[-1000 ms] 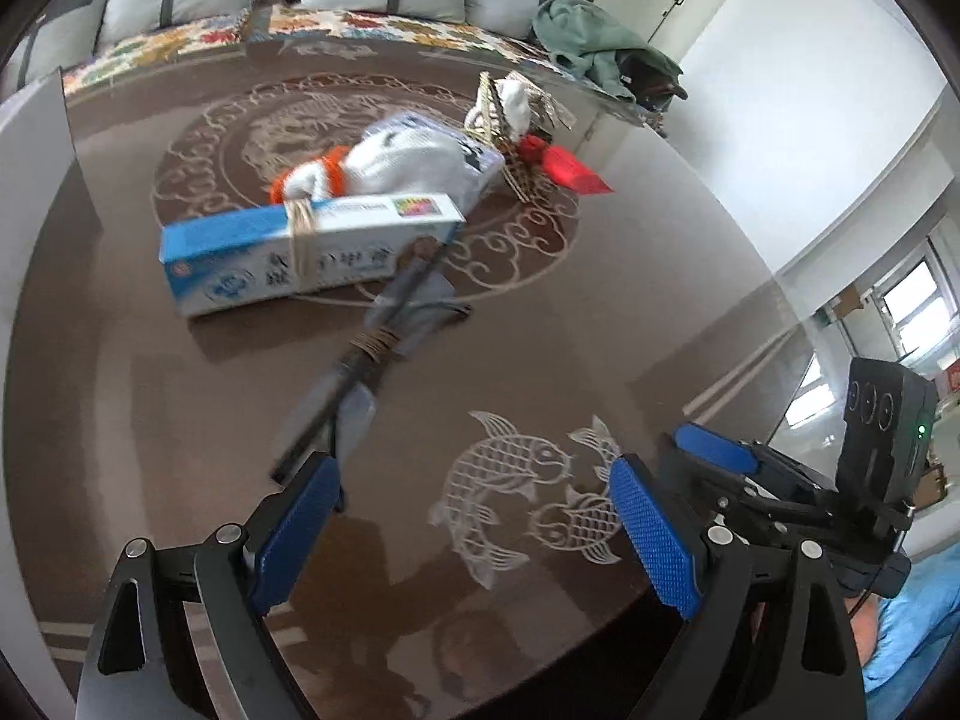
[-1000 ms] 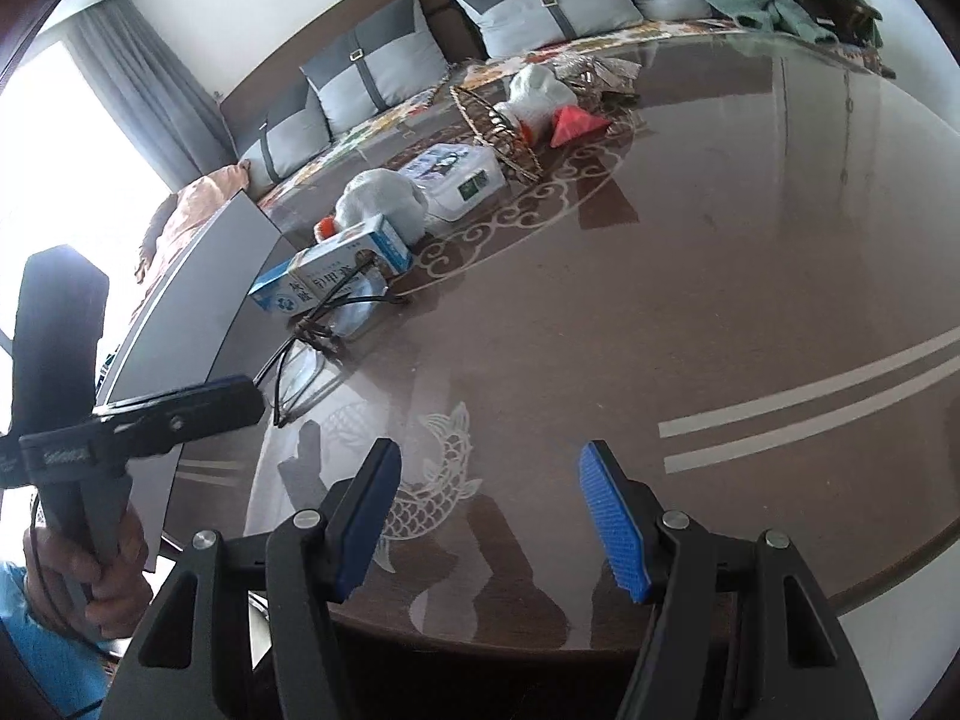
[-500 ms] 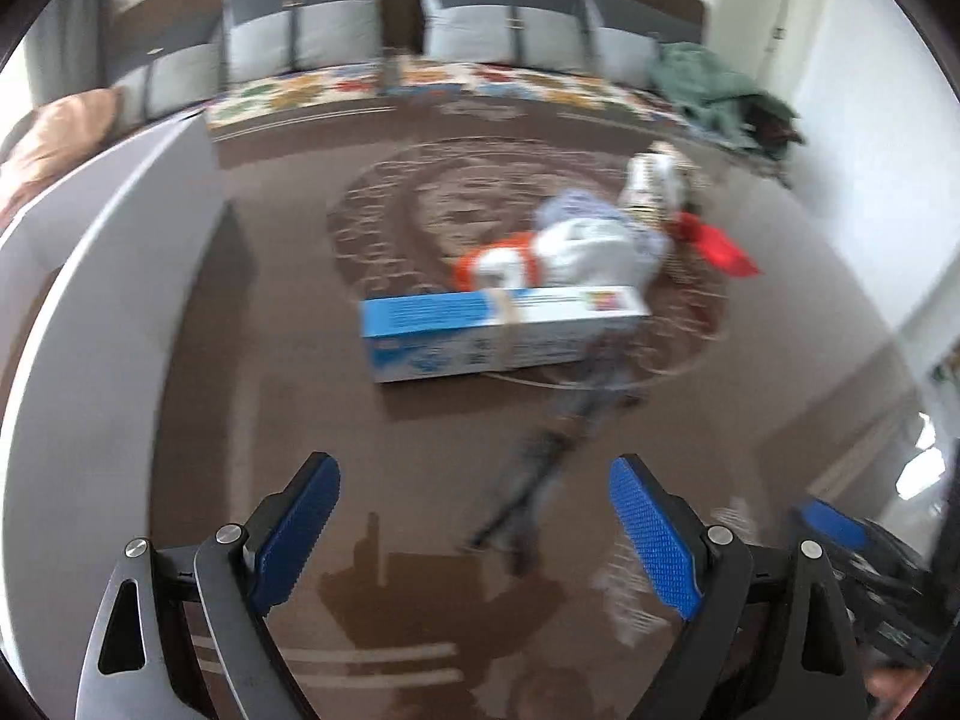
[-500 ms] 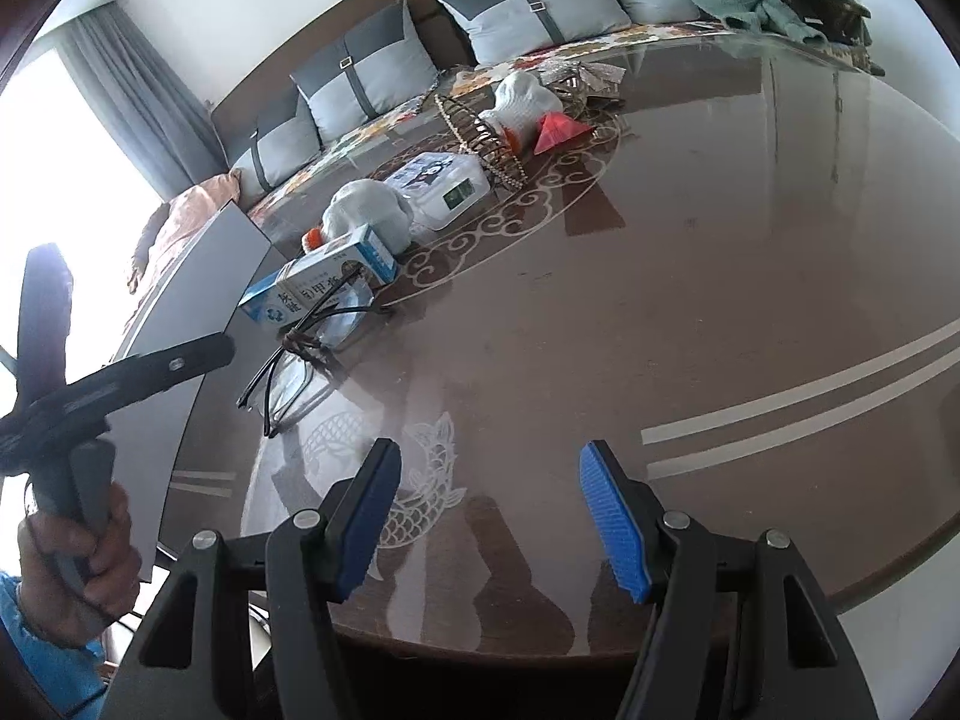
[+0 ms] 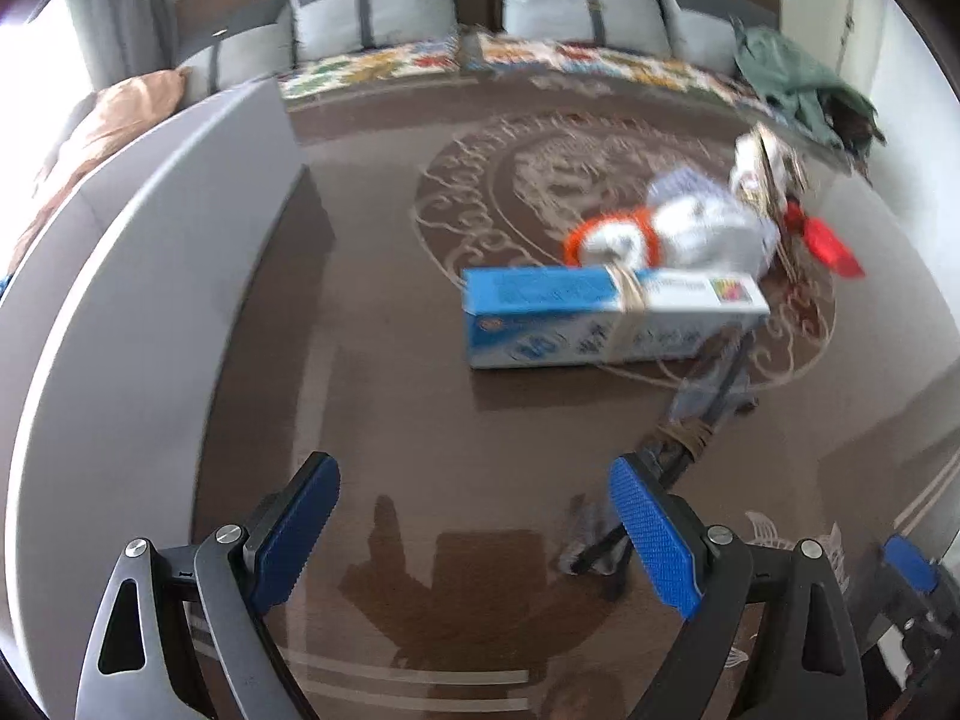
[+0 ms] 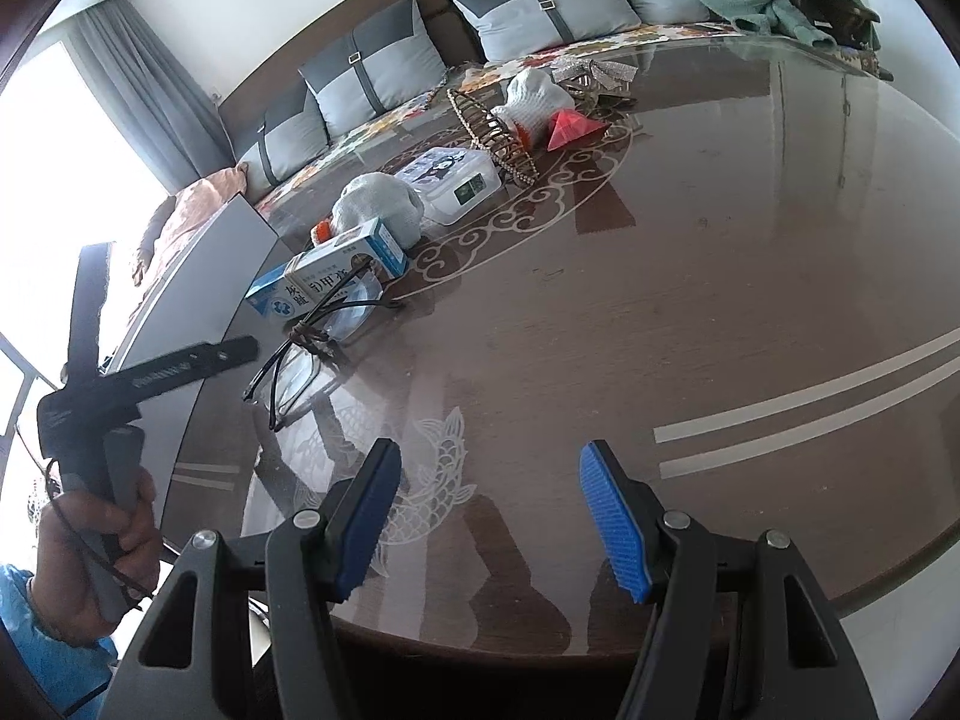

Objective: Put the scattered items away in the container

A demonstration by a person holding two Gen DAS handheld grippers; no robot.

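Now, items: a blue-white box (image 6: 327, 285), glasses (image 6: 300, 360), a white glove (image 6: 378, 207), a white case (image 6: 456, 180) and a red packet (image 6: 570, 126) lie scattered mid-surface (image 6: 690, 300).
Container: grey box (image 5: 132, 276) at the surface's left edge, left of the blue-white box.
Glasses: just in front of the blue-white box, touching it.
Left hand-held gripper (image 5: 474, 534): wide open, empty, above the surface near the glasses.
Right hand-held gripper (image 6: 489, 519): wide open, empty, over the near edge.
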